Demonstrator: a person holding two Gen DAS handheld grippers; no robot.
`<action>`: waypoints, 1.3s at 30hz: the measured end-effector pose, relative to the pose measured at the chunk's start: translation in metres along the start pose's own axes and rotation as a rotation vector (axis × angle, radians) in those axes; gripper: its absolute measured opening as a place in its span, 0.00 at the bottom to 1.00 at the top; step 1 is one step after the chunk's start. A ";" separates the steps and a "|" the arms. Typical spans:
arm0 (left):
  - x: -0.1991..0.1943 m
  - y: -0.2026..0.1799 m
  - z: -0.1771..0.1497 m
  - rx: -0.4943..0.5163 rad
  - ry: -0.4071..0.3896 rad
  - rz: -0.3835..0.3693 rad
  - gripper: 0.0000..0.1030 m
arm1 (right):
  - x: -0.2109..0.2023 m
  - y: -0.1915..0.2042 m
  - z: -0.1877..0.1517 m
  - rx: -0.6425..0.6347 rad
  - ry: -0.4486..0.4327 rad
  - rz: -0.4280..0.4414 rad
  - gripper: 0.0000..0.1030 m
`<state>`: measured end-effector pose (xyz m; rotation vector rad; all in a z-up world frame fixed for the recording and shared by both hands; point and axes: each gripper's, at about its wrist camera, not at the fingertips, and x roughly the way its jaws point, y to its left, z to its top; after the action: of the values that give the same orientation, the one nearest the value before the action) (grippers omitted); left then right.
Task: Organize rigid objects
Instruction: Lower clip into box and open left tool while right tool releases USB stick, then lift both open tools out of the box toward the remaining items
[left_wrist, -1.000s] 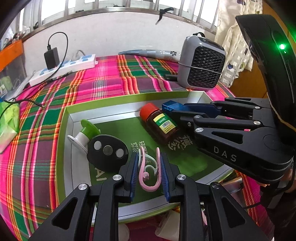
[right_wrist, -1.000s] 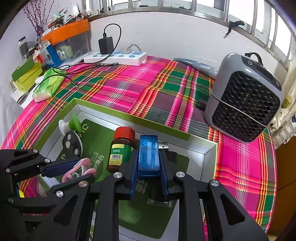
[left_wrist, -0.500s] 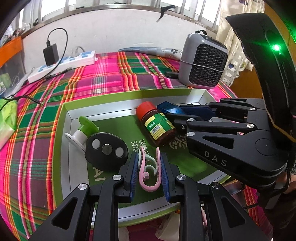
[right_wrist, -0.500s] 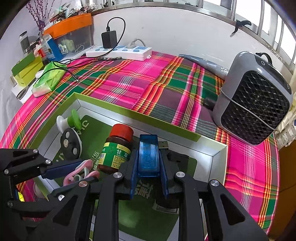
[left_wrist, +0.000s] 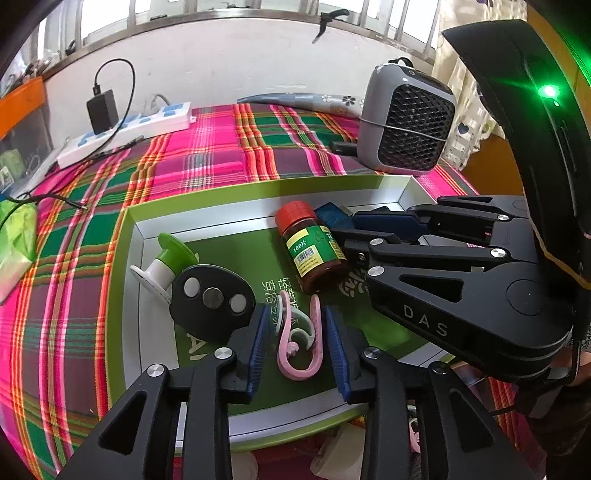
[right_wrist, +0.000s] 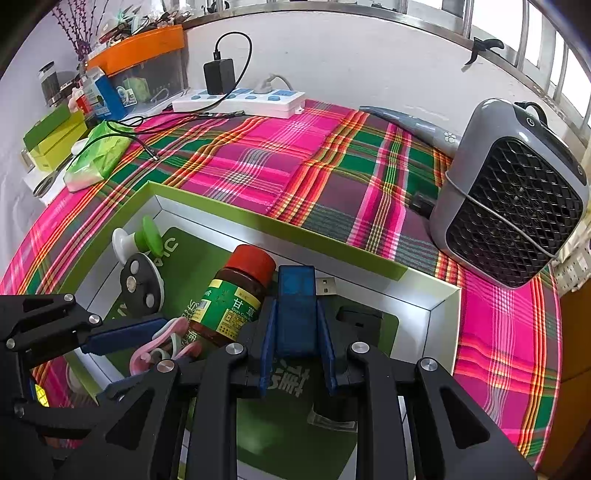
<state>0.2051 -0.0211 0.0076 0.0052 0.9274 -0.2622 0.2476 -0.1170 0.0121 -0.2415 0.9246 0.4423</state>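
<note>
A green-rimmed tray (left_wrist: 258, 192) (right_wrist: 229, 218) lies on the plaid cloth. In it are a brown pill bottle with a red cap (left_wrist: 308, 247) (right_wrist: 236, 295), a black oval disc (left_wrist: 210, 299) (right_wrist: 142, 286) and a green-and-white spool (left_wrist: 166, 258) (right_wrist: 142, 240). My left gripper (left_wrist: 297, 341) has opened a little around pink and pale hooks (left_wrist: 301, 343) that lie on the tray floor. My right gripper (right_wrist: 297, 332) is shut on a blue USB card reader (right_wrist: 295, 306) (left_wrist: 332, 216), low over the tray beside the bottle.
A grey fan heater (left_wrist: 406, 118) (right_wrist: 517, 192) stands at the tray's far right. A white power strip with a black charger (left_wrist: 125, 125) (right_wrist: 240, 98) lies by the back wall. Green tissue pack (right_wrist: 99, 155) and boxes sit far left.
My left gripper's fingers have spread apart from the pink hooks. My right gripper has lowered the blue card reader towards the tray, closer to the bottle.
</note>
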 end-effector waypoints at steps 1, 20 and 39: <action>0.000 0.000 0.000 -0.001 0.000 0.000 0.31 | 0.000 0.000 0.000 0.001 -0.002 0.000 0.23; -0.018 -0.003 -0.007 0.000 -0.012 0.019 0.34 | -0.022 -0.001 -0.006 0.029 -0.048 -0.002 0.29; -0.070 -0.007 -0.029 0.026 -0.097 0.069 0.34 | -0.070 0.005 -0.029 0.092 -0.132 0.005 0.31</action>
<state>0.1411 -0.0088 0.0464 0.0483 0.8259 -0.2089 0.1881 -0.1424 0.0514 -0.1241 0.8141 0.4143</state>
